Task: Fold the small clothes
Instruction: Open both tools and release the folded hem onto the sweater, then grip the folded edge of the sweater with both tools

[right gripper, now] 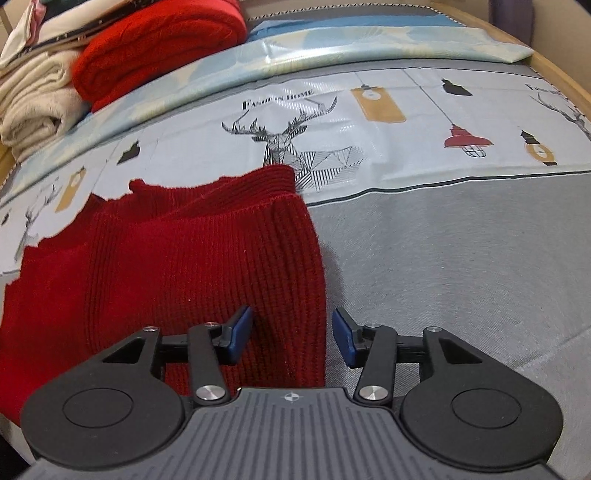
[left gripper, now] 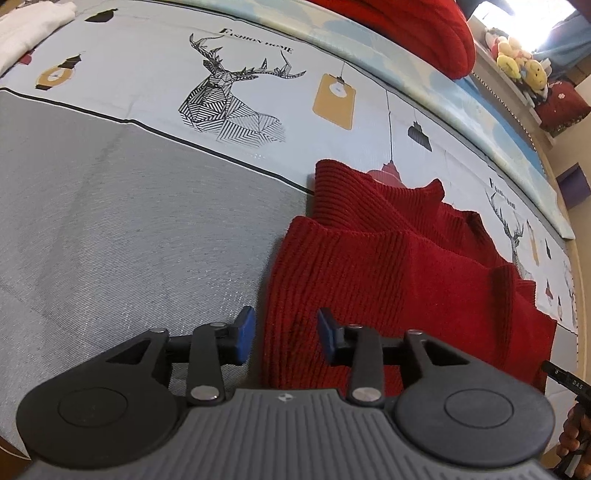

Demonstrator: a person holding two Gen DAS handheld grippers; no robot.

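A dark red ribbed knit sweater [left gripper: 388, 273] lies partly folded on the bed; it also shows in the right wrist view [right gripper: 192, 258]. My left gripper [left gripper: 286, 338] is open, its blue pads [left gripper: 245, 334] straddling the sweater's left edge near me. My right gripper [right gripper: 291, 338] is open, its blue pads [right gripper: 240, 332] straddling the sweater's right edge. Neither gripper holds the cloth.
The bed cover [left gripper: 129, 221] is grey with a pale band printed with deer and lamps [right gripper: 369, 122]. A folded bright red blanket [right gripper: 155, 40] and cream towels [right gripper: 33, 110] are stacked at the back. A white garment [left gripper: 26, 26] lies far left. Plush toys [left gripper: 517, 62] sit on a shelf.
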